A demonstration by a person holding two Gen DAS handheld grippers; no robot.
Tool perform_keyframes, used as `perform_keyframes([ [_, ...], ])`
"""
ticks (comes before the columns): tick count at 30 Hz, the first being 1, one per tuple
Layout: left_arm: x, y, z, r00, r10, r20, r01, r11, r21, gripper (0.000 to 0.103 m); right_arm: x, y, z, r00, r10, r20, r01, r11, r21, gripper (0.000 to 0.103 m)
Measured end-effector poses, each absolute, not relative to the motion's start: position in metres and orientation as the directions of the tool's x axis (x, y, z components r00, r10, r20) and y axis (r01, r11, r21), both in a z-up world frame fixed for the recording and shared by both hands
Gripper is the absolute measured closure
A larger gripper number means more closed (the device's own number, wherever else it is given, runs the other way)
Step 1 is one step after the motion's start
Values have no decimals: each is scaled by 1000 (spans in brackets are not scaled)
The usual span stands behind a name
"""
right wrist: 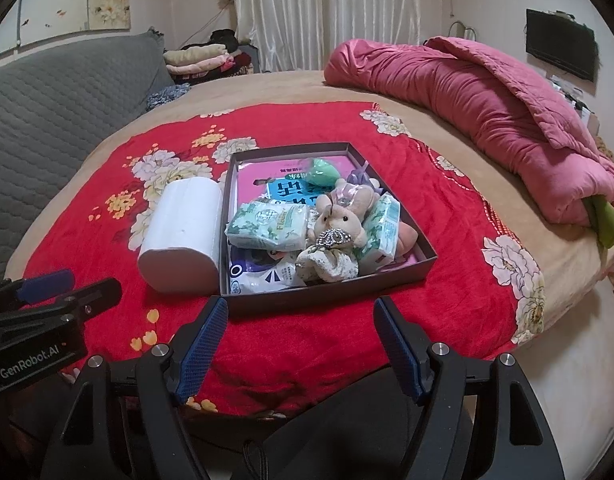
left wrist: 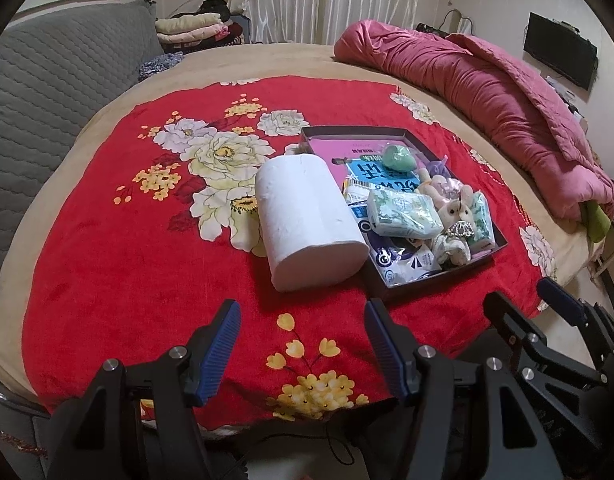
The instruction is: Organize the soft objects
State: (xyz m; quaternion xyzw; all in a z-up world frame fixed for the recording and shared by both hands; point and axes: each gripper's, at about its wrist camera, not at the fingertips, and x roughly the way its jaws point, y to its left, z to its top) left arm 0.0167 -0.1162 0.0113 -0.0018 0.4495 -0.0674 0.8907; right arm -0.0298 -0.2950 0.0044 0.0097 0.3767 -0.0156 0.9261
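Hovering wide open over the near edge of the red floral blanket (left wrist: 107,248): the left claw (left wrist: 303,344), blue pads well apart, gripping nothing. Hanging likewise spread and empty just beside it on the right: the right claw (right wrist: 301,344), pointing at the near wall of the dark cardboard box (right wrist: 327,292). Lying on its side on the blanket, touching the box's left wall: a white paper roll (left wrist: 307,220), flat end facing near. Sitting piled inside the box: a green-and-white tissue pack (right wrist: 269,226) at near left, a beige plush rabbit (right wrist: 341,220) in the middle, leaning over a floral fabric pouch (right wrist: 329,264), and a second tissue pack (right wrist: 381,226) standing tilted against the right side. Resting farther back in the box: a green soft lump (right wrist: 322,172) on a blue printed packet (right wrist: 291,194) and a pink sheet (right wrist: 253,180). Showing at the near left corner under the pile: a white-and-blue plastic packet (right wrist: 263,276). Lying bunched along the far right of the bed (left wrist: 307,58): a pink quilt (left wrist: 487,92). Standing at the left: a grey quilted headboard (left wrist: 59,92), with folded clothes (left wrist: 195,28) stacked beyond it.
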Motion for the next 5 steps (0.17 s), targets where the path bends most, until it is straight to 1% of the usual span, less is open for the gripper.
perform_keyframes([
  [5, 17, -119, 9, 593, -100, -799, 115, 993, -39, 40, -30, -295, 3, 712, -20, -702, 32, 999, 5, 26],
])
